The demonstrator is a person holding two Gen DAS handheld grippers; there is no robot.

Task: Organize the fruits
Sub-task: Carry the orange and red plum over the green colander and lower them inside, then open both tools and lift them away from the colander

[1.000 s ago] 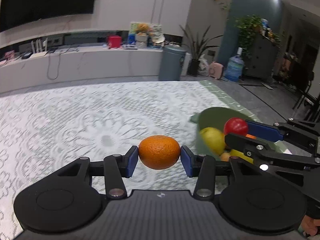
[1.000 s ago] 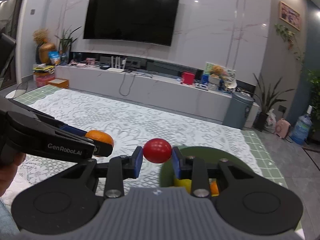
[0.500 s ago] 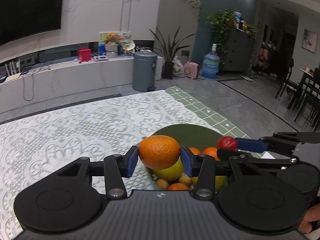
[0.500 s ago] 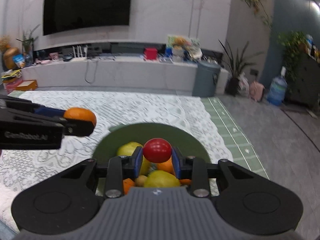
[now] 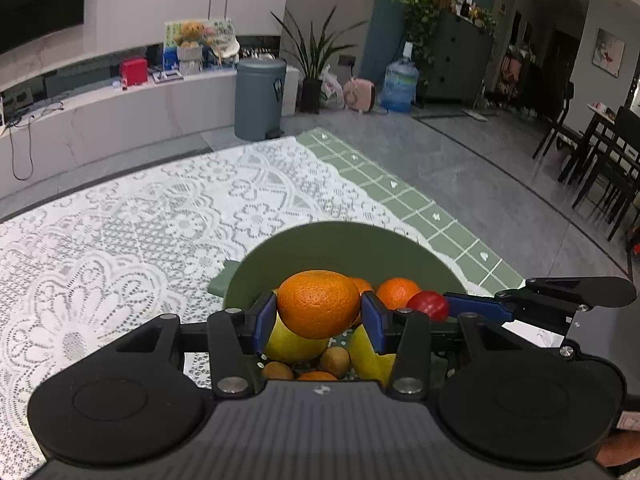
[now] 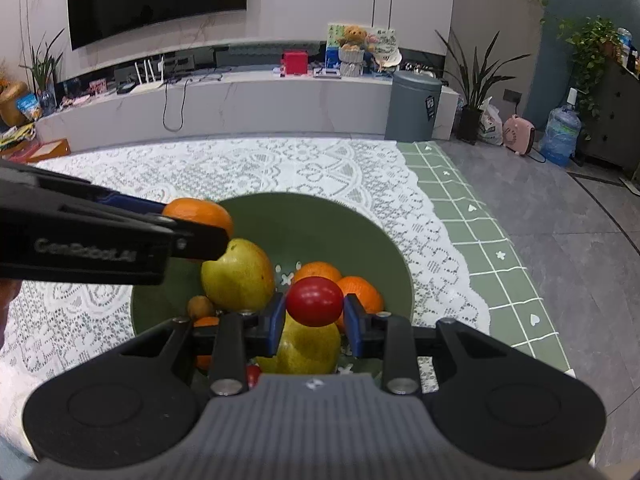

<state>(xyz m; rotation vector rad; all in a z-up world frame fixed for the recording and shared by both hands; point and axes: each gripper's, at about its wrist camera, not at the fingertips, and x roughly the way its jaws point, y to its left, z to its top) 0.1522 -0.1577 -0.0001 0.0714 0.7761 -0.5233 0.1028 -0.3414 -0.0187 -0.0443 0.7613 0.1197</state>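
A lace tablecloth (image 6: 280,168) fills mid-frame, carrying a green bowl (image 6: 344,224) at lower centre that contains pears (image 6: 240,276), oranges and small brown fruit. The left gripper (image 5: 319,317) is clamped on an orange (image 5: 318,303), seated squarely between its blue pads above the bowl, long axis running pad to pad. The right gripper (image 6: 314,317) is clamped on a red fruit (image 6: 314,301), centred between its pads over the bowl's contents, slightly wider than tall.
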